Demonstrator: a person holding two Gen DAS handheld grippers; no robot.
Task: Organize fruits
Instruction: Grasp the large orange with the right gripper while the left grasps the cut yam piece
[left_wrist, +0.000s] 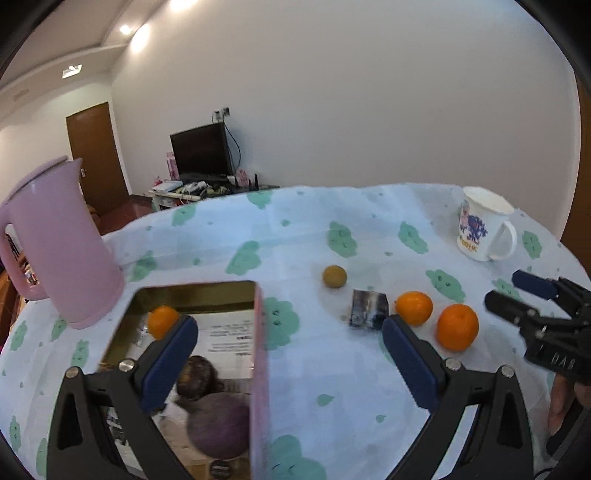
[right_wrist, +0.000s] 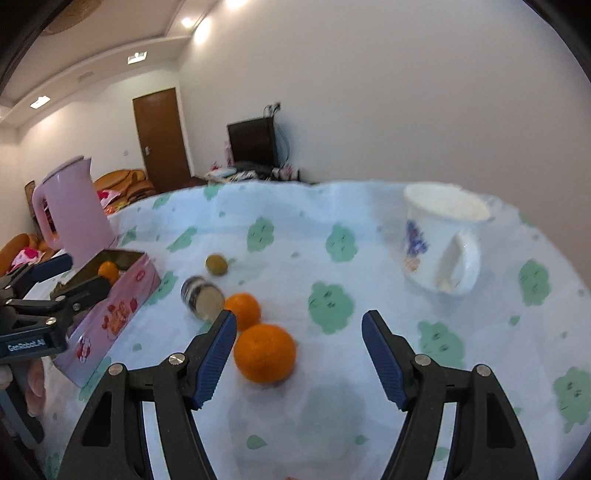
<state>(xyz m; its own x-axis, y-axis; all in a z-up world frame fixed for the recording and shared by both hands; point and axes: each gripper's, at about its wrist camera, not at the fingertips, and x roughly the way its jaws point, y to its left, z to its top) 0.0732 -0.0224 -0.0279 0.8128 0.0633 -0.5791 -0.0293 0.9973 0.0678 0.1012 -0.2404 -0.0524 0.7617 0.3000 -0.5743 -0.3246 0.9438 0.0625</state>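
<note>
Fruit sorting partly done: some in the tin, three pieces on the cloth.

I count one orange and two dark purple fruits already inside the pink tin, which sits just in front of the pink jug. Left to go, as I judge it: two oranges side by side, the nearer orange and the farther orange, plus a small greenish-brown fruit beyond them. The oranges look smooth, round and bright. My left tongs stand wide and empty, straddling the tin's wall; my right tongs are also wide and empty, with the nearer orange just inside the left finger.
</note>
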